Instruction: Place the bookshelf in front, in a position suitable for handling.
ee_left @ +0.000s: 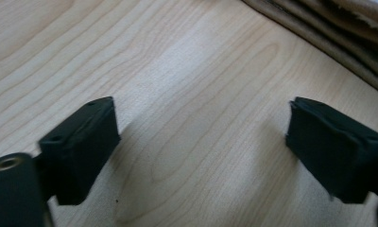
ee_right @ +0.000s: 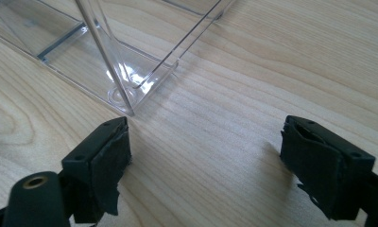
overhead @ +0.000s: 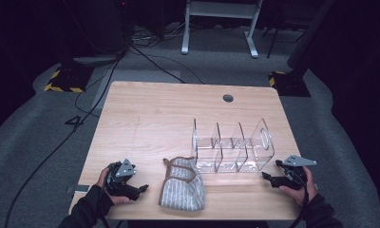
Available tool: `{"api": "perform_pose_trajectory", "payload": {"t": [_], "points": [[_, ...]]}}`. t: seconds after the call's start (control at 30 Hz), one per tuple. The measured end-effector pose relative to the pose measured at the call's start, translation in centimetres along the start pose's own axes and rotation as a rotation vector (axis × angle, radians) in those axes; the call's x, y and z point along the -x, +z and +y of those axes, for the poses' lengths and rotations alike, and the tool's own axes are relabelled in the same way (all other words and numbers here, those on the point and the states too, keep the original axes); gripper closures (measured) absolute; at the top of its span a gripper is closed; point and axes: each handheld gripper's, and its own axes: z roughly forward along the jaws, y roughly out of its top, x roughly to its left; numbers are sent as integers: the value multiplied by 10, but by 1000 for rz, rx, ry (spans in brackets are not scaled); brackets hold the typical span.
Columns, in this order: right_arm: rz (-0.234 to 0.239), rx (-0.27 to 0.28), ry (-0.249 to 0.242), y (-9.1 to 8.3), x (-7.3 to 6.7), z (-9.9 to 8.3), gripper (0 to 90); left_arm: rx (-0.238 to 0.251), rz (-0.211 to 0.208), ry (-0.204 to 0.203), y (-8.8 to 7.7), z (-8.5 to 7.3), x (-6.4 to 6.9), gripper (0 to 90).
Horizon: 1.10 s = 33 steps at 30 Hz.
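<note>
Two wide, empty claws, left claw (overhead: pixel 141 188) and right claw (overhead: pixel 265 175), flank one pouch (overhead: pixel 182 184) and one clear organizer (overhead: pixel 233 146).

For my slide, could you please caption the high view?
Open left gripper and right gripper flank a pouch and clear organizer on the table.

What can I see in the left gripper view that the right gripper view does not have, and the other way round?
The left gripper view has the brown-trimmed edge of the cloth bag in its upper right corner, beyond the open jaws of the left gripper. The right gripper view has a corner of the clear plastic organizer, standing close in front of the open jaws of the right gripper. Both views share the light wooden table between two black padded jaws, and in each nothing lies between the jaws.
</note>
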Motion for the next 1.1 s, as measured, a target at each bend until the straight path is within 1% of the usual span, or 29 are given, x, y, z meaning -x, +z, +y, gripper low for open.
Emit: {"api": "perform_pose_trajectory", "payload": {"t": [0.03, 0.1, 0.13, 0.17, 0.23, 0.27, 0.3, 0.33, 0.37, 0.4, 0.47, 0.5, 0.53, 0.57, 0.6, 0.63, 0.67, 0.7, 0.73, 0.77, 0.8, 0.83, 0.87, 0.93, 0.97, 1.0, 1.03, 1.07, 1.1], "points": [[0, 0, 0, 0, 0, 0, 170, 4, -21, -6, -1, 1, -1, 174], [3, 0, -5, 0, 0, 0, 170, 23, -31, -21, -4, 2, 0, 178], [6, -1, -9, 0, 1, 0, 171, 29, -27, -11, -7, 4, 2, 179], [8, -1, -10, 0, 1, 0, 177, 52, -18, 2, -14, 7, 6, 179], [7, 4, -7, -1, 0, 1, 234, 90, -24, 6, -22, 12, 14, 181], [4, 11, -16, -2, -1, 1, 230, 108, -28, 25, -24, 14, 19, 182], [4, 11, -16, -2, -1, 1, 230, 108, -28, 25, -24, 14, 19, 182], [4, 17, -28, -3, -3, 2, 231, 117, -34, 41, -26, 17, 24, 182], [11, 29, -29, -4, -4, 3, 235, 123, -40, 47, -27, 20, 28, 183], [22, 38, -27, -5, -5, 4, 239, 125, -52, 60, -27, 22, 32, 187], [23, 51, -43, -6, -10, 7, 241, 123, -59, 87, -25, 28, 42, 191], [34, 57, -57, -5, -14, 10, 245, 129, -85, 94, -23, 32, 48, 191], [34, 57, -57, -5, -14, 10, 245, 129, -85, 94, -23, 32, 48, 191], [29, 59, -87, -5, -20, 14, 247, 149, -103, 106, -21, 39, 57, 192], [36, 64, -92, -5, -22, 15, 247, 149, -103, 106, -21, 39, 57, 196], [36, 64, -92, -5, -22, 15, 247, 152, -106, 123, -21, 43, 62, 196], [35, 65, -106, -4, -26, 19, 250, 158, -112, 138, -21, 46, 67, 197], [39, 67, -112, -4, -27, 20, 251, 181, -133, 160, -20, 53, 75, 202], [39, 67, -112, -4, -27, 20, 251, 181, -133, 160, -20, 53, 75, 212], [51, 74, -119, -3, -29, 22, 261, 188, -139, 168, -19, 55, 79, 214], [49, 75, -121, -1, -31, 23, 263, 202, -150, 193, -13, 60, 88, 215], [50, 74, -127, 0, -32, 24, 263, 195, -155, 202, -8, 62, 91, 225], [50, 74, -127, 0, -32, 24, 263, 195, -155, 202, -8, 62, 91, 232], [57, 78, -142, 2, -35, 26, 269, 179, -140, 209, 3, 66, 96, 235], [62, 81, -143, 3, -38, 28, 273, 159, -134, 216, 13, 69, 96, 243], [61, 84, -144, 3, -38, 29, 277, 158, -137, 208, 18, 70, 96, 245], [61, 84, -144, 3, -38, 29, 277, 158, -137, 208, 18, 70, 96, 248], [62, 87, -141, 4, -39, 30, 265, 158, -147, 199, 22, 72, 95, 248], [55, 91, -131, 6, -39, 31, 275, 140, -128, 206, 31, 75, 94, 253]]}}
